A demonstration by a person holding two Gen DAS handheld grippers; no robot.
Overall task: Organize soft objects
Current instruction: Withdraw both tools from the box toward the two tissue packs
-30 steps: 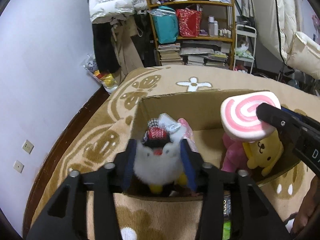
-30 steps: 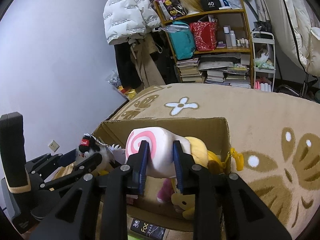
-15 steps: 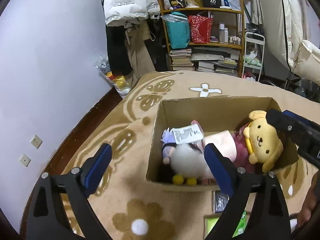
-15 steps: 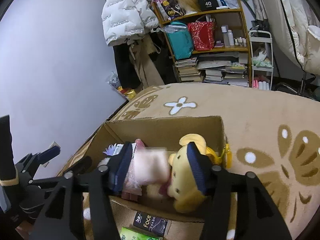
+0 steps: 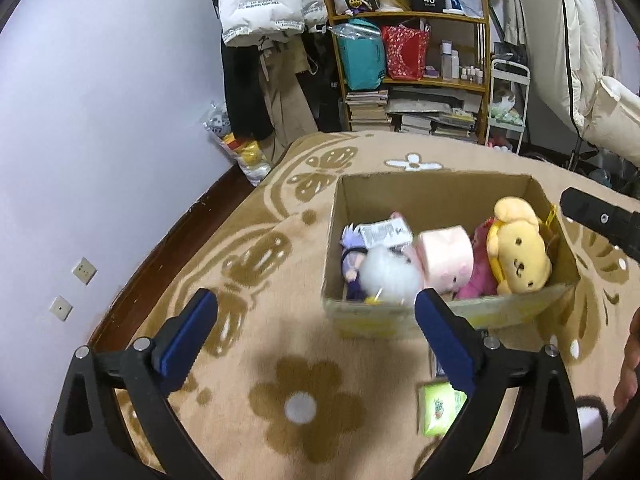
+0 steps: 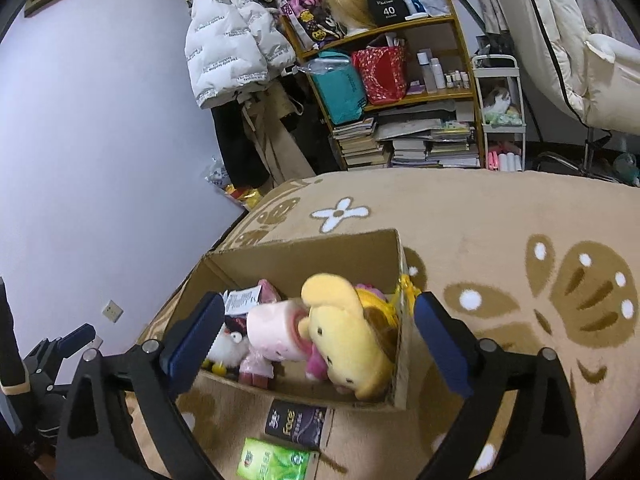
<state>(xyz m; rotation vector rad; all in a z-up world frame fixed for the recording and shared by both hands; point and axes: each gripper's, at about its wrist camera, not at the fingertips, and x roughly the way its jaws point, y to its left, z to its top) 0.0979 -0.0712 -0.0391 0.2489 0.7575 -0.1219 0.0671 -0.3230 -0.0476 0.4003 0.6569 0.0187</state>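
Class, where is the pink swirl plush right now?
The pink swirl plush lies in the cardboard box, between the white penguin plush and the yellow dog plush.

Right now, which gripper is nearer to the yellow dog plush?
Right. The right gripper hangs just over the yellow dog plush; the left gripper is short of the box's opposite end.

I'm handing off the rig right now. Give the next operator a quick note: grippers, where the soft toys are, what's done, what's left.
Left gripper: open, empty, jaws just opened.
Right gripper: open, empty, jaws just opened.
Box on the rug holds the white plush, pink roll, yellow dog and other plush.
Done: white plush and pink roll are in.
Left: no loose plush in view; green pack and dark pack lie in front of the box.
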